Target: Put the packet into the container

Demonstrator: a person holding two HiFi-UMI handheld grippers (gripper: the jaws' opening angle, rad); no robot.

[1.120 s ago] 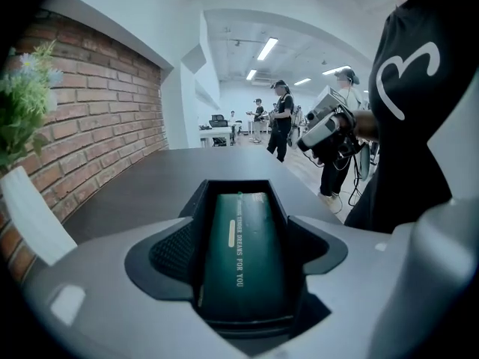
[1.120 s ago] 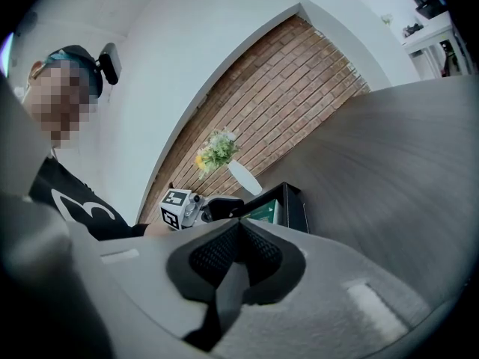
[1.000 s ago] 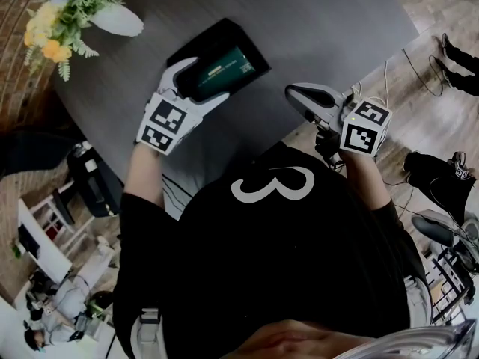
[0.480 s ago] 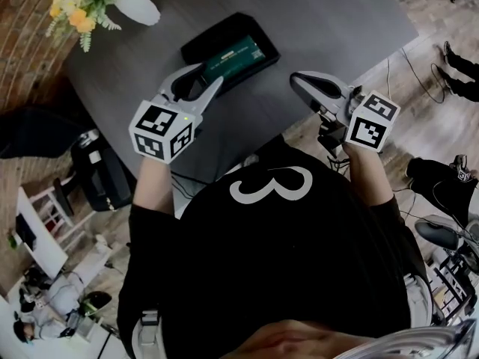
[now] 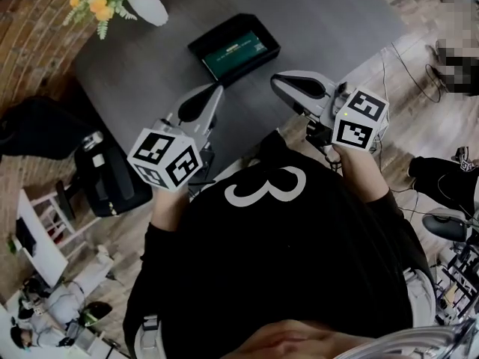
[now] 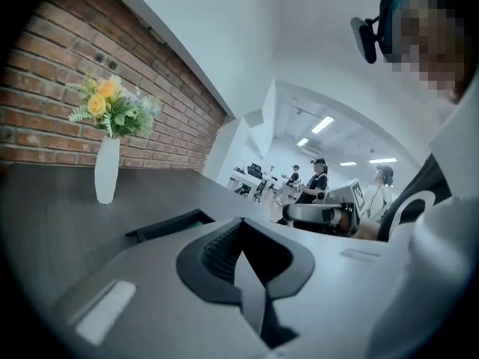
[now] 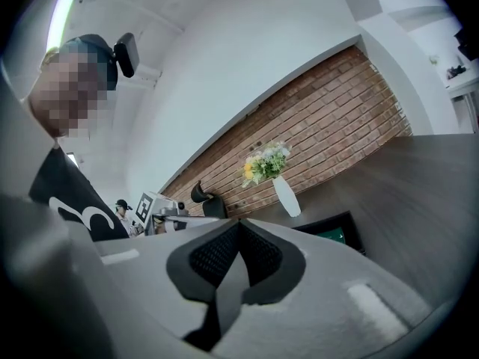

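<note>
- Left gripper [image 5: 212, 97] has its jaws pressed together with nothing between them. It is near the container [image 5: 200, 45], on the person's side of it.
- Right gripper [image 5: 279, 83] has its jaws together too and holds nothing. It is near the container's right end.
- The green packet [image 5: 234, 51] lies flat inside the container, on the dark table [image 5: 337, 13].
- Its long side runs the same way as the container's long side, slanting from near-left to far-right in the head view.
- Only the head view shows the whole packet. The left gripper view shows just the container's dark rim. The right gripper view shows a small green bit.
- Both gripper views show a white vase [image 6: 106, 169] standing up beyond the container.
</note>
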